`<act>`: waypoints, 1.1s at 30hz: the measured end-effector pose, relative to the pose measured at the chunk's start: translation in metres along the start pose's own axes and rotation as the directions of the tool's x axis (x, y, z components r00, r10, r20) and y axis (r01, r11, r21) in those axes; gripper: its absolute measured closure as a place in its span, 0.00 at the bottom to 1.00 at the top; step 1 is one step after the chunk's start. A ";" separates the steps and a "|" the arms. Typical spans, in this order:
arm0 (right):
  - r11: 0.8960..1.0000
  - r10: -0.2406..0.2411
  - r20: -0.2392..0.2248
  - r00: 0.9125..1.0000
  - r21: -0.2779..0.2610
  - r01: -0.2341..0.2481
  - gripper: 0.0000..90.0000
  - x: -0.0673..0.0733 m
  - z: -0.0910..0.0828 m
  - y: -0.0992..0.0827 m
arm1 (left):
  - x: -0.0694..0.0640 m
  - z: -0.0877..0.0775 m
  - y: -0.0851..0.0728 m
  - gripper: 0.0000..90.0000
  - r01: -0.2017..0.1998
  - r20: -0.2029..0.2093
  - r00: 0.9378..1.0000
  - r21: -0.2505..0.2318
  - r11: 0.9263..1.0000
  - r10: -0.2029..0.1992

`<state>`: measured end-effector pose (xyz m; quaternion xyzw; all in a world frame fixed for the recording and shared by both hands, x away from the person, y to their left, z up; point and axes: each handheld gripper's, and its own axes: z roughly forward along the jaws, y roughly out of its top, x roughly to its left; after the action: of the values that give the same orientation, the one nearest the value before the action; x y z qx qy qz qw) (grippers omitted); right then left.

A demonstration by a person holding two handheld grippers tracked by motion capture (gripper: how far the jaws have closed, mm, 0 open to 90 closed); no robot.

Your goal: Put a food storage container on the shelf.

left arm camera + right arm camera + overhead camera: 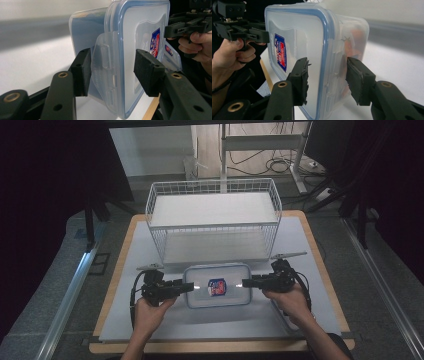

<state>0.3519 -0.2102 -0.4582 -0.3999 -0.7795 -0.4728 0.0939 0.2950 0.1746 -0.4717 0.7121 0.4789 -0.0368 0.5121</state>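
A clear plastic container point(202, 296) with a blue-rimmed lid and a red-and-blue sticker point(217, 287) lies flat on the white mat, in front of the basket. My left gripper point(189, 287) is at its left end and my right gripper point(246, 282) at its right end. In the left gripper view my left gripper point(112, 53) straddles the end clip point(102, 62), one pad against the flared clip and the other on the lid. In the right gripper view my right gripper point(327, 62) holds the opposite end the same way, across lid and clip point(340, 72).
A white wire basket point(212, 226) stands just behind the container, open at the top. Another clear, blue-edged piece point(175, 60) lies on the mat under the right hand. The wooden table edge point(220, 347) runs along the front, with bare mat point(150, 320) on both sides.
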 end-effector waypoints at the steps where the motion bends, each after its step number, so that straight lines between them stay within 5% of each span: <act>1: 1.000 -0.005 -0.001 1.000 -0.007 0.005 0.59 0.002 -0.002 0.003 | -0.001 -0.001 0.002 0.54 -0.004 0.000 1.000 -0.003 1.000 0.004; 12: 0.995 -0.074 0.009 0.997 -0.071 0.074 0.59 0.019 -0.018 0.035 | -0.017 -0.021 0.039 0.54 -0.075 -0.018 0.997 -0.054 0.996 0.075; 33: 0.977 -0.124 0.016 0.992 -0.170 0.125 0.60 0.037 -0.042 0.099 | -0.030 -0.044 0.111 0.54 -0.131 -0.028 0.991 -0.144 0.981 0.128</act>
<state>0.3882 -0.2013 -0.3504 -0.3580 -0.7601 -0.5417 0.0273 0.3397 0.1870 -0.3577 0.7028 0.4377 0.0379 0.5595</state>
